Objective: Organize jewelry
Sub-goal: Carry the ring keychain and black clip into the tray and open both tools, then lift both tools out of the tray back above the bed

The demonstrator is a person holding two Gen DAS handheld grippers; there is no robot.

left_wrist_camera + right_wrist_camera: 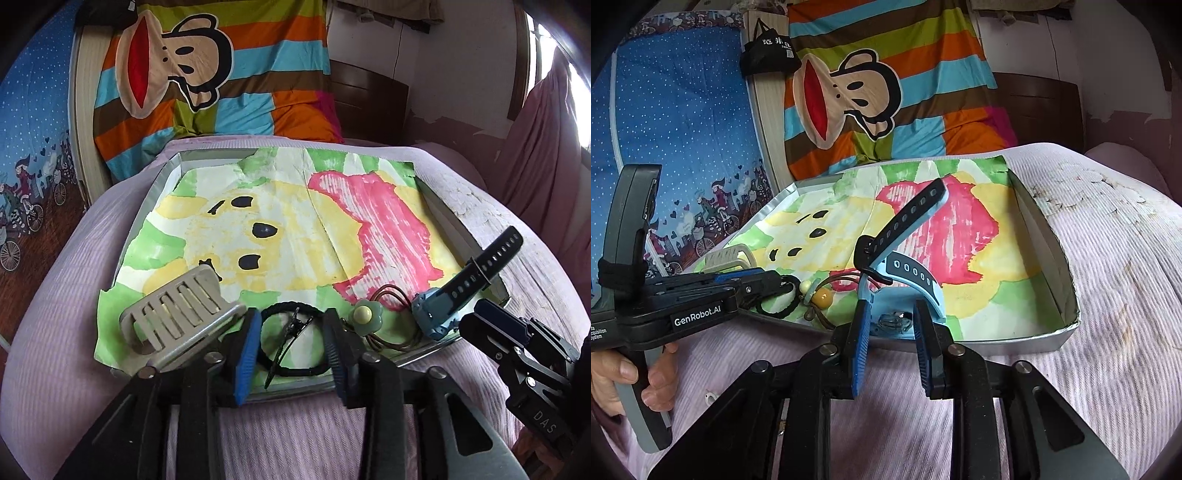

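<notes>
A shallow silver tray (pixel 168 173) lined with a painted paper lies on the bed. At its near edge lie a beige claw hair clip (pixel 181 314), a black hair tie with a black clip (pixel 291 339), a green flower hair tie (pixel 364 314) and a blue watch (pixel 454 295). My left gripper (pixel 291 325) is open, its fingers either side of the black hair tie. My right gripper (pixel 892 317) is open around the blue watch (pixel 905 269), whose strap stands up. The left gripper (pixel 768 284) shows in the right wrist view, and the right gripper (pixel 476 317) in the left wrist view.
The tray (pixel 1049 258) sits on a lilac ribbed blanket (pixel 1108 258). A striped monkey-print pillow (pixel 207 74) lies behind it, with a blue dotted panel (pixel 672 122) at the left and a dark headboard (pixel 369 99) at the back.
</notes>
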